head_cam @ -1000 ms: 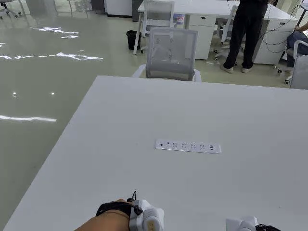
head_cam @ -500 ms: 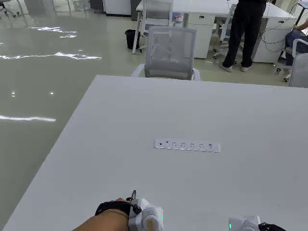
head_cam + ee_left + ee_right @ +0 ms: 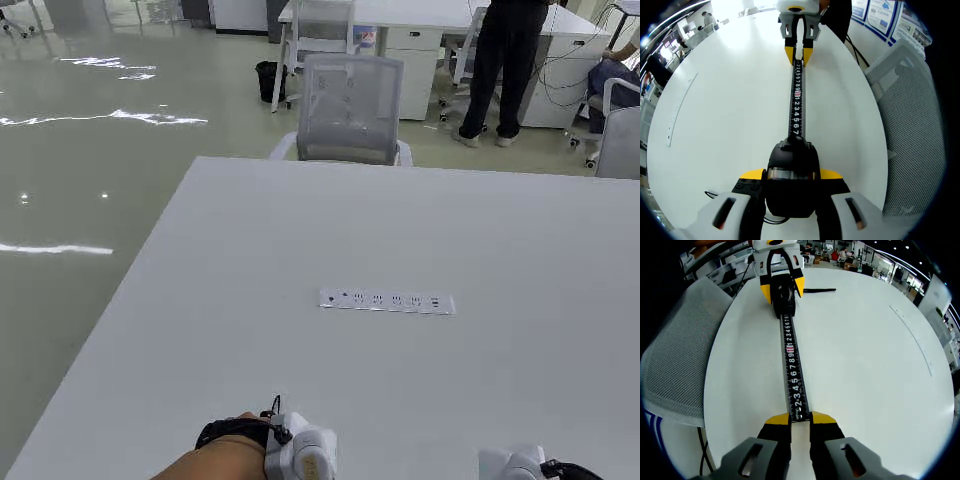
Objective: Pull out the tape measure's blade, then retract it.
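Confirm the starting condition in the left gripper view: left tongs (image 3: 792,174) closed narrow around the black case of the tape measure (image 3: 791,167), yellow tips pressed to both flanks, over the white counter (image 3: 725,110). Confirm next the blade (image 3: 796,102) drawn out in a straight line, numerals up, as far as the right tongs (image 3: 799,52), pinched shut on its far end. Cross-check in the right gripper view: same blade running over the counter, near the edge beside a mesh chair back (image 3: 677,345). Judge the pull-out complete or close to it, and prepare the return stroke. Hold the case square, without roll, to stop the blade from twisting at the mouth. Hold the pinch on the tip; do not let go at full extension, to avoid a whipping recoil. Bring the right tongs toward the case along the line of the blade, slowly, feeding the blade in under light tension. Avoid lifting the tip high or swinging it sideways, to prevent a buckle in the curved steel. Check for a lock on the case before starting; impossible to tell from these views, given the foreshortened, shadowed top. Release the tip only once close to the mouth. Ignore the power strip (image 3: 387,301) further along the counter in the head view, well apart from the work.
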`<state>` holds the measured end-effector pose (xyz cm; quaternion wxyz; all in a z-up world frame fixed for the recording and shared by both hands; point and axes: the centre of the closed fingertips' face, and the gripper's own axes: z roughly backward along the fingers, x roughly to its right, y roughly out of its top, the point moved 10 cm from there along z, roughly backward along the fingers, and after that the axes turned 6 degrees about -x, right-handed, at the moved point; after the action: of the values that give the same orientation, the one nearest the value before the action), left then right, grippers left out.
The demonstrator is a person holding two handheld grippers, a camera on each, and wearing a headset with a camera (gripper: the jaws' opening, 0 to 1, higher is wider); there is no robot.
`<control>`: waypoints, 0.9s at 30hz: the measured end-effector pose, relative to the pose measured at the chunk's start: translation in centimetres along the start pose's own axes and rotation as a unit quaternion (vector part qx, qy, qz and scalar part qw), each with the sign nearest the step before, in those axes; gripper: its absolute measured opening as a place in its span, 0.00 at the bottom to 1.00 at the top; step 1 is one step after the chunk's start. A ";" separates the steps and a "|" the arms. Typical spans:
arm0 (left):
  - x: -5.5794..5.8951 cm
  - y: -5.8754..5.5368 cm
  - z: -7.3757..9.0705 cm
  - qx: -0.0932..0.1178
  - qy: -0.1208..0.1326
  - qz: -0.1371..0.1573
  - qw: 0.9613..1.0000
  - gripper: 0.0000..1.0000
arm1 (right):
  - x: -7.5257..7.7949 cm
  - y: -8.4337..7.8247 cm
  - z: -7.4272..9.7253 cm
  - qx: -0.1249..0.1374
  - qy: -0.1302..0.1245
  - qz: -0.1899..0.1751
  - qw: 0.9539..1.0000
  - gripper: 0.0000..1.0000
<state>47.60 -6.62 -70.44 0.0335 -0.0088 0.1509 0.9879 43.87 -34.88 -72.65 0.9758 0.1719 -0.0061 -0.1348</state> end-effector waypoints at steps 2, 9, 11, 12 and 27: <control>0.0 0.0 0.0 0.000 0.000 0.000 1.000 0.34 | 0.0 -0.1 0.0 -0.001 0.000 0.001 1.000 0.12; 0.0 0.0 0.0 0.000 0.000 0.000 1.000 0.34 | 0.0 -0.4 0.1 -0.002 -0.001 -0.001 1.000 0.12; 0.0 0.0 0.0 0.000 0.000 0.000 1.000 0.34 | 0.0 -0.4 0.2 -0.003 -0.001 -0.002 1.000 0.12; 0.0 0.0 0.0 0.000 0.000 0.000 1.000 0.34 | 0.0 -0.5 0.2 -0.003 -0.001 -0.002 1.000 0.12; 0.0 0.0 0.0 0.001 0.001 0.000 1.000 0.34 | 0.0 -1.4 0.6 -0.004 -0.003 -0.006 1.000 0.12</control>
<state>47.60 -6.63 -70.48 0.0329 -0.0092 0.1517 0.9878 43.49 -36.37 -72.60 0.9756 0.1681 -0.0070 -0.1413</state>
